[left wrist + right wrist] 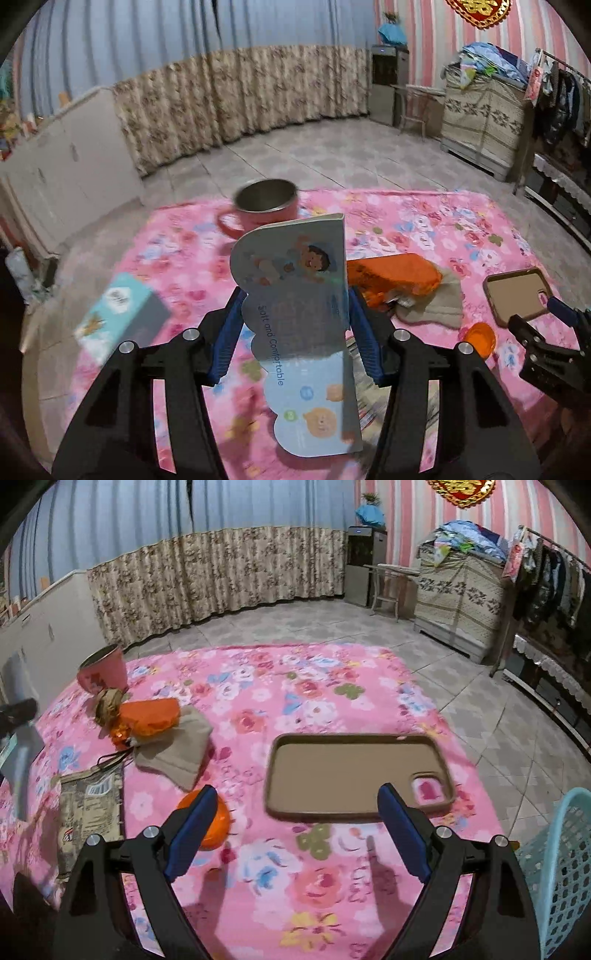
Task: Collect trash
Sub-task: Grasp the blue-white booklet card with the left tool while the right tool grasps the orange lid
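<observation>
Blanket (pixel 332 672) on floor. Mug (pixel 103 668) at far left corner. Wrapper (pixel 153 716) on cloth (pixel 177 749), left side. Phone case (pixel 354 771) centre-right. Basket (pixel 561 867) off the blanket's right edge, near corner.

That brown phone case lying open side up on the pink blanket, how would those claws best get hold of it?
Probably by one raised rim wall of the phone case, coming down from above at its near long edge, one finger inside the tray, one outside. It lies flat and looks wider than the open right gripper, so spanning it seems doubtful; the thin upright wall gives the jaws something to pinch.
</observation>
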`<state>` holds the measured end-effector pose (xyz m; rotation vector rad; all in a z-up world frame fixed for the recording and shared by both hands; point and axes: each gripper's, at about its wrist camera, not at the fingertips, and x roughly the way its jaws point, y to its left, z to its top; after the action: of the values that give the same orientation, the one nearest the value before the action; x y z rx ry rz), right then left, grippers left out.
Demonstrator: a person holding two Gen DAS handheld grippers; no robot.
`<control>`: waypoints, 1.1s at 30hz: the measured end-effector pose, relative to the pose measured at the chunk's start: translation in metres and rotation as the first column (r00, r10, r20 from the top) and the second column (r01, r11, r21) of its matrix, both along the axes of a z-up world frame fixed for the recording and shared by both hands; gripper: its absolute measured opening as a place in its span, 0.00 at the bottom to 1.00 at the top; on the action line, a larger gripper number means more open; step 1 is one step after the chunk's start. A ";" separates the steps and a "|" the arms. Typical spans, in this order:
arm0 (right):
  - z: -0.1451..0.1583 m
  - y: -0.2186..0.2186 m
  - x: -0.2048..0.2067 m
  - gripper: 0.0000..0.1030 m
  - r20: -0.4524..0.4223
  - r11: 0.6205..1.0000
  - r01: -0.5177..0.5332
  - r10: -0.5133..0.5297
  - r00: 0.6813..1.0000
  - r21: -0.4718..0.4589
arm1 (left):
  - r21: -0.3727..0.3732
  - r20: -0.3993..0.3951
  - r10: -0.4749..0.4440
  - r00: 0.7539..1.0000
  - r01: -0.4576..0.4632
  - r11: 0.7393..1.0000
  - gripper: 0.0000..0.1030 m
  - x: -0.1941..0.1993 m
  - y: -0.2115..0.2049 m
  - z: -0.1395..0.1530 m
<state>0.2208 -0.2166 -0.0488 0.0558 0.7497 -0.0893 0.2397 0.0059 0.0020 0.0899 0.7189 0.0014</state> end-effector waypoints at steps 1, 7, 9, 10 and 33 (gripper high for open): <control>-0.002 0.003 0.000 0.84 -0.006 1.000 -0.008 0.008 1.000 -0.002 | 0.002 0.002 0.015 1.000 -0.015 1.000 0.53 -0.006 0.005 0.000; -0.011 0.026 0.004 0.83 -0.048 0.997 -0.071 0.070 0.996 -0.028 | -0.058 -0.047 0.073 0.996 -0.076 0.995 0.53 -0.001 0.036 -0.011; -0.011 0.031 0.004 0.82 -0.049 0.996 -0.085 0.083 0.995 -0.037 | -0.078 -0.067 0.077 0.995 -0.082 0.994 0.53 0.002 0.043 -0.016; -0.012 0.034 0.005 0.79 -0.058 0.995 -0.096 0.094 0.994 -0.033 | -0.077 -0.073 0.079 0.994 -0.085 0.993 0.53 0.003 0.044 -0.017; 0.005 0.040 -0.005 0.39 -0.028 0.983 -0.179 0.178 0.984 -0.039 | -0.047 -0.082 0.090 0.993 -0.094 0.994 0.53 0.002 0.042 -0.016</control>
<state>0.2160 -0.1769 -0.0440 -0.0517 0.7738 0.0654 0.2415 0.0480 -0.0138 0.0083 0.8023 0.0682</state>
